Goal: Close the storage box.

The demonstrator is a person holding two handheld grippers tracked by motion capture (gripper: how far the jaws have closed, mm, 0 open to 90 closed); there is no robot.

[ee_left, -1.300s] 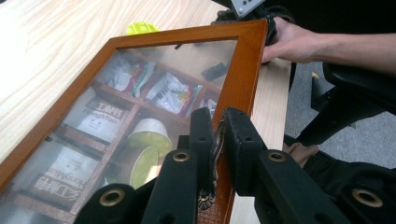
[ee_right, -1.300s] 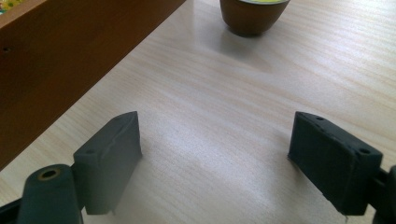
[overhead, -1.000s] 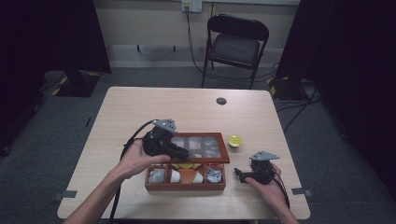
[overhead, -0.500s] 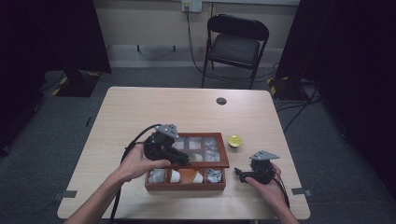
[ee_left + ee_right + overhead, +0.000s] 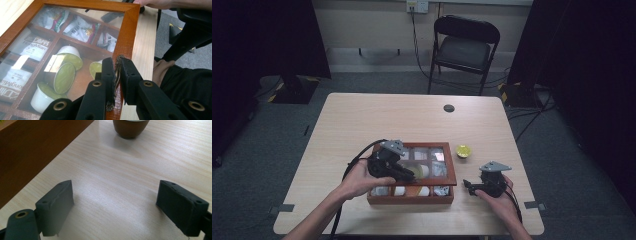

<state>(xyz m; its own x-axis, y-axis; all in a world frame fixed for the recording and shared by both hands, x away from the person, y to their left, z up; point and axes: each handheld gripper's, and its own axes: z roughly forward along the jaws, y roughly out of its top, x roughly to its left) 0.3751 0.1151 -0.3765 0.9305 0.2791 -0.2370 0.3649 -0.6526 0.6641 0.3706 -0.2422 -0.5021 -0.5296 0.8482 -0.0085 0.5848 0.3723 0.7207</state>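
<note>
Desk [image 5: 362, 125] w/ wooden box [image 5: 410, 194] at frame center; left claw [image 5: 117, 72] is pinching the glass lid's [image 5: 50, 50] metal latch [image 5: 117, 65]; lid's probably fragile, hinged. Right claw [image 5: 115, 207] is idling open, lower right.

black grippers [image 5: 388, 165] with grey plates, brass eyelets, trailing cables.

Beyond my tongs stretches a pale wooden table [image 5: 362, 125]. Past its far edge stands a black folding chair [image 5: 466, 47] on grey carpet [image 5: 272, 130], beige wall [image 5: 372, 25] behind, dark curtains [image 5: 262, 35] flanking.
</note>
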